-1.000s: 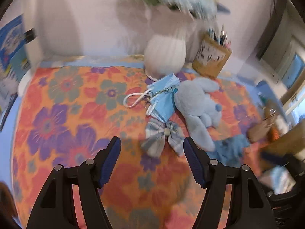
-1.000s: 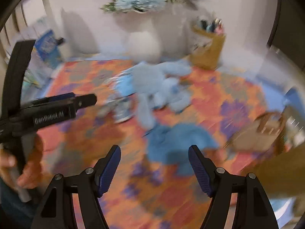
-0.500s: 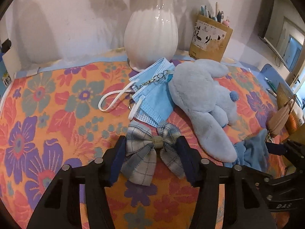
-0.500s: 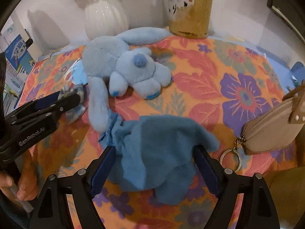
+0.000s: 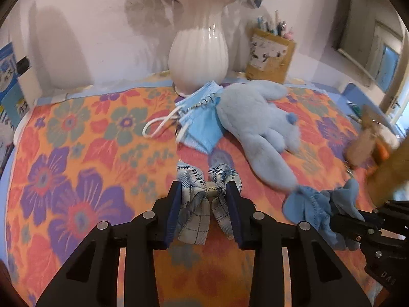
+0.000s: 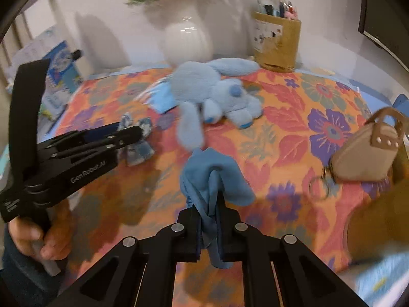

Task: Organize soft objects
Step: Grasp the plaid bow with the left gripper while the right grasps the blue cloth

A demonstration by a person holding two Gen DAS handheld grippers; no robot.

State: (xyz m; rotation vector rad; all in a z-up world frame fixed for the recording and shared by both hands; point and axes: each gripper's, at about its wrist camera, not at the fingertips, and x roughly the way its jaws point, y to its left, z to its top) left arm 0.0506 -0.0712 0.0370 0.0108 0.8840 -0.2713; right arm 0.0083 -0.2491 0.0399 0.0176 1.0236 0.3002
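Both grippers have clamped down since half a second ago: the left gripper now pinches the grey-blue plaid fabric bow by its knot, and the right gripper has squeezed narrow on the bunched blue soft cloth. Bow and cloth sit low over the orange floral tablecloth, just in front of the pale blue plush bunny and light blue face mask.

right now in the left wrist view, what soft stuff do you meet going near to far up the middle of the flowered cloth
Plaid fabric bow between the left tool's fingers → light blue pleated face mask → white ribbed ceramic vase at the wall, which is not soft.
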